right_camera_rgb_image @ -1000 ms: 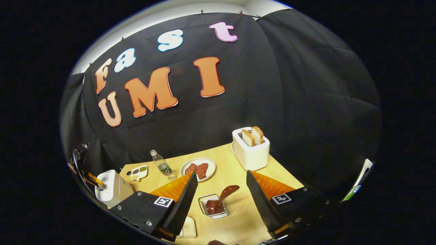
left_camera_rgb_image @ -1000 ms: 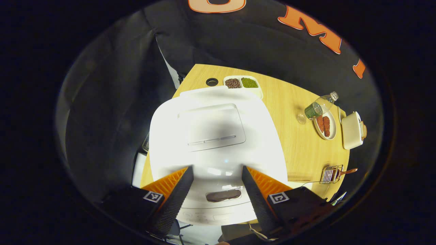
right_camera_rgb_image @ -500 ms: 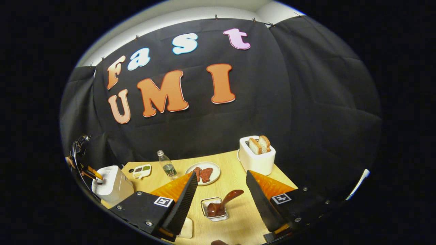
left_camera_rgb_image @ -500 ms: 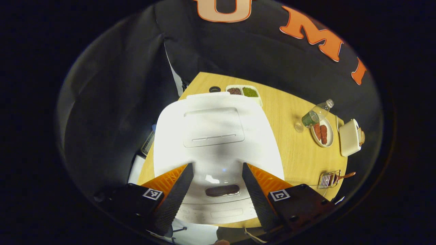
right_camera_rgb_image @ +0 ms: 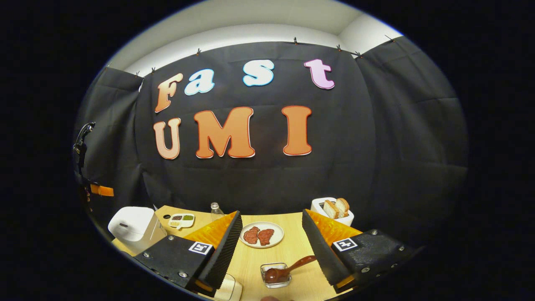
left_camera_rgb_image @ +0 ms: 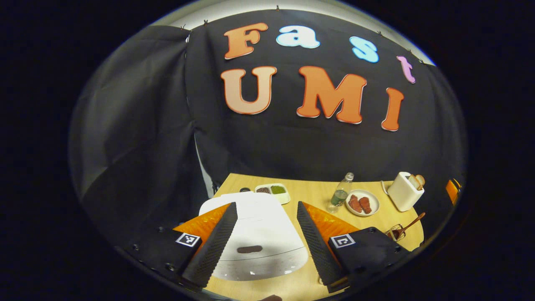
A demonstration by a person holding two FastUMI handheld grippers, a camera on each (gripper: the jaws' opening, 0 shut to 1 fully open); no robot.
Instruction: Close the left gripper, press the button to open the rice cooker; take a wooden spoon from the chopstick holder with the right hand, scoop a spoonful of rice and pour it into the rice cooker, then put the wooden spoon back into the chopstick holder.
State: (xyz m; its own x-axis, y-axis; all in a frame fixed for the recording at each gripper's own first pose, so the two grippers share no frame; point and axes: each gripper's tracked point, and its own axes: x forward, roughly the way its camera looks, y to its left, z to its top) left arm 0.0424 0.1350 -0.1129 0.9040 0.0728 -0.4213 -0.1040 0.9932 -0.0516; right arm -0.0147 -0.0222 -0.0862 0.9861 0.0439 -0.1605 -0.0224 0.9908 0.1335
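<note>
While its fingers stand wide apart, the left tool hangs above the white rice cooker, whose lid is down and whose dark front button shows between the fingertips. Behind the cooker on the wooden worktop sits a small divided dish of grains. Nearby stand a water bottle, a plate of red meat and a white toaster with bread in it. Seen from the right tool, likewise spread open and holding nothing, the wooden spoon leans in the chopstick holder just ahead, its handle tilted toward the right finger.
</note>
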